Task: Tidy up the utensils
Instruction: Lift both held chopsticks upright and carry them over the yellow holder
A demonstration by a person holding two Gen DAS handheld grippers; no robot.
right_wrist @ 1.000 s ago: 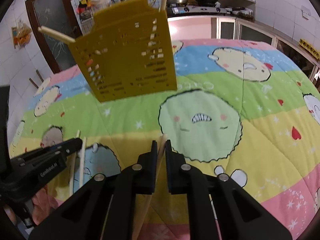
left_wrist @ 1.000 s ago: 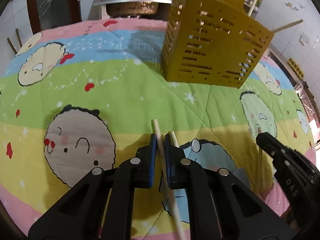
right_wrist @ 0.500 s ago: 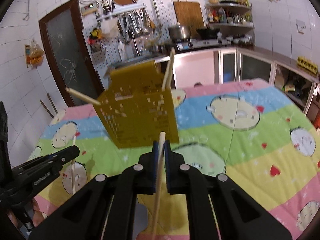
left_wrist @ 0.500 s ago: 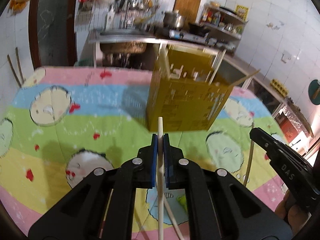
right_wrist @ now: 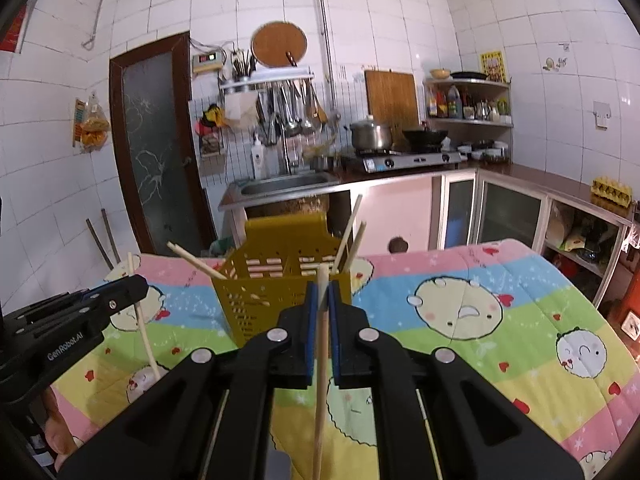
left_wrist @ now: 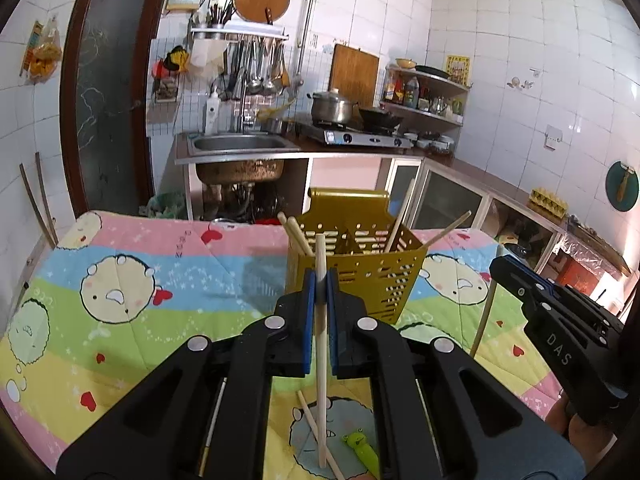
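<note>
Gripping a pale wooden chopstick (left_wrist: 321, 320) between its blue-padded fingers (left_wrist: 307, 312), the left gripper (left_wrist: 319, 286) is closed tight on the stick, which stands close to upright with its top end above the pads and its lower end hanging over the quilted cartoon-print cloth (left_wrist: 120, 320) on the tabletop. Seen from the right wrist camera, the right gripper (right_wrist: 323, 294) is likewise clamped on a second chopstick (right_wrist: 321, 360), also near vertical, top end just above the pads.

The yellow slotted utensil holder (left_wrist: 360, 276) stands upright on the cloth directly ahead of both grippers, apart from them. It is divided into compartments. Several chopsticks already lean inside it: a pair (left_wrist: 296, 236) at its left side in the left wrist view, and two more (left_wrist: 400, 216) slanting out at its right side.

On the cloth below the left gripper lies a loose chopstick (left_wrist: 316, 428), crossing behind the held one, with a small green frog-shaped item (left_wrist: 362, 446) beside it; what that item is cannot be made out.

Each gripper shows at the edge of the other's view, stick in its fingers. Part of a hand (right_wrist: 56, 436) shows under the left gripper body in the right wrist view
</note>
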